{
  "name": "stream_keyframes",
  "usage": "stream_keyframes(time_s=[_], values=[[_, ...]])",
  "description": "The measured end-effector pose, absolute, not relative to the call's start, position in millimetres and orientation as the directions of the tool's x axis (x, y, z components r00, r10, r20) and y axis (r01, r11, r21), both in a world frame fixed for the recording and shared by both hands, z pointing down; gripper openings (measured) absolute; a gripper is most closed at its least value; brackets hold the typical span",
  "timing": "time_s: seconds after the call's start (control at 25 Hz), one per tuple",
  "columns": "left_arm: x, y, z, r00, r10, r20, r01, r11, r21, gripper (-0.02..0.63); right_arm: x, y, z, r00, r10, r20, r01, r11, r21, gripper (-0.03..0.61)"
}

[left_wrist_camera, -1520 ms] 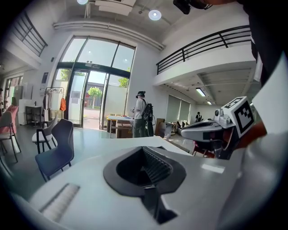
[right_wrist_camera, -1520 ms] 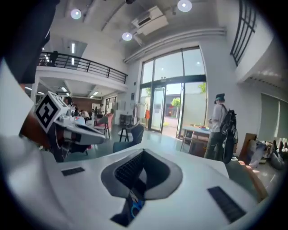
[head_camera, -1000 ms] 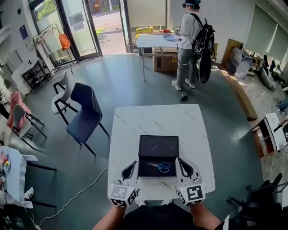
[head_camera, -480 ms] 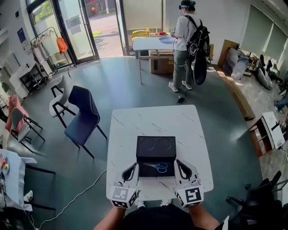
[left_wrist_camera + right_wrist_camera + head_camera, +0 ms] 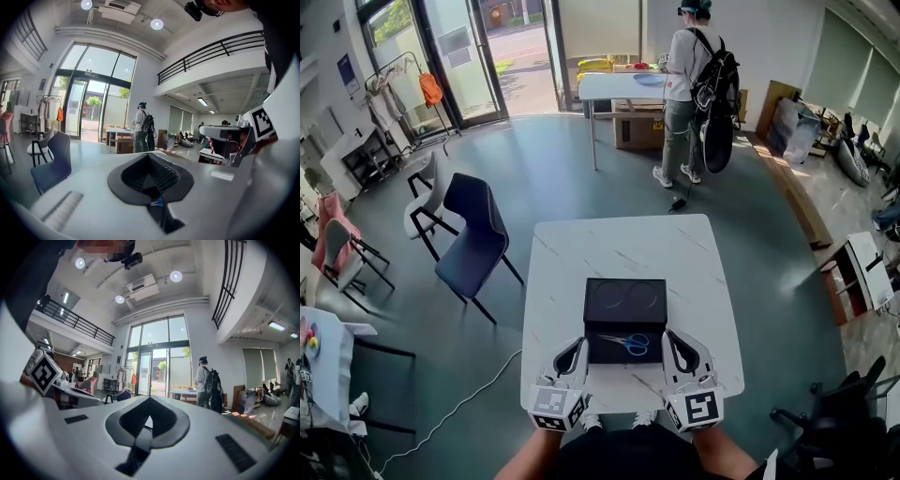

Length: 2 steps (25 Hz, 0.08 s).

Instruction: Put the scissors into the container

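Observation:
A black open container (image 5: pixel 625 298) stands on the white marble table (image 5: pixel 619 246). Blue-handled scissors (image 5: pixel 630 343) lie flat inside it, in its near half. My left gripper (image 5: pixel 572 351) is at the container's near left corner and my right gripper (image 5: pixel 679 347) at its near right corner, both over the table's front edge. Neither touches the scissors. In the left gripper view the left gripper (image 5: pixel 150 158) has its jaws closed together on nothing. The right gripper (image 5: pixel 149 402) looks the same in its own view, and both views look out over the room, not at the container.
A dark blue chair (image 5: pixel 474 234) stands left of the table, with more chairs further left. A person with a backpack (image 5: pixel 692 84) stands at a far white table (image 5: pixel 619 86). A white cable runs over the floor at lower left. Boxes and clutter line the right wall.
The head view has shifted slightly. Both grippers stay beside the container's near corners, and the scissors stay inside the container.

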State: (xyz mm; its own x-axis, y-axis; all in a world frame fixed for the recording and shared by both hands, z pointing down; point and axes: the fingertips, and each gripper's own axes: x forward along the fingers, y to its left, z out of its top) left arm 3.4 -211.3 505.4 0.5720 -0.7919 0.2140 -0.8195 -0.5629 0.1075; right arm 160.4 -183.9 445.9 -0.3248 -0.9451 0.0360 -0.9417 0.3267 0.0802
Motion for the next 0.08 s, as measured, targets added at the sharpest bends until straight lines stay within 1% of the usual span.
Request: stream_keyframes(time_s=[0.08], values=[[-2.4,-215.2,507.3,0.554,-0.804,0.215,-0.832,-0.542,0.114,0.010,160.8,-184.5,443.6,-0.321,-0.947,0.027,-0.943,0.322,0.082,0.006]])
